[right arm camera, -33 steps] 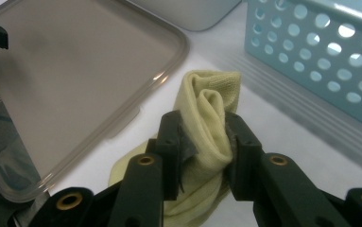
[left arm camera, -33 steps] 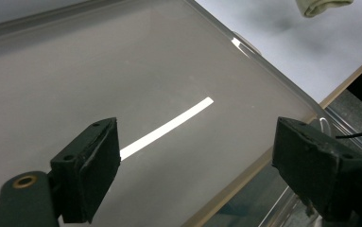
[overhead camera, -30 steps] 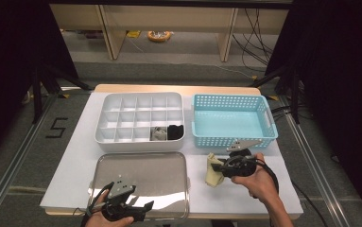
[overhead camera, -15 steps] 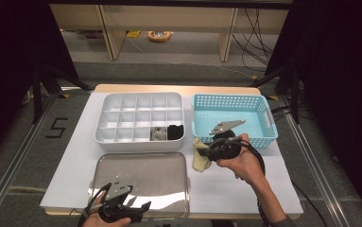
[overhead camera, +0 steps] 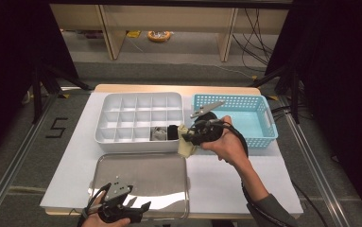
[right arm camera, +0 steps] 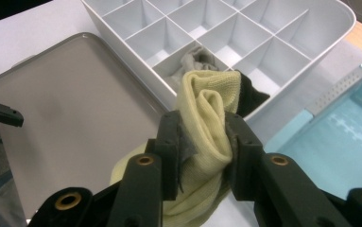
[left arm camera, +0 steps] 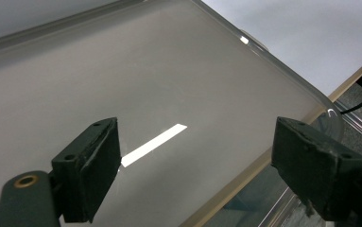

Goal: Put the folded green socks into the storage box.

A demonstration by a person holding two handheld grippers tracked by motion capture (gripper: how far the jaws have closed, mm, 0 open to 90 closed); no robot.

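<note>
Open gripper over metal tray.

**Site: a lab-style recording bay**

I found the work surface to be a white-covered table standing on grey carpet. Black curtains closed it in on both sides, with dark stand legs splayed at their feet. A taped numeral 5 marked the floor at the left. Loose cables hung behind, beneath pale wooden benching. I judged it a test setup, not a home.

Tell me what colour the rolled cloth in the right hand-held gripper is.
Pale yellow rolled cloth, clearest in the right gripper view.
</note>
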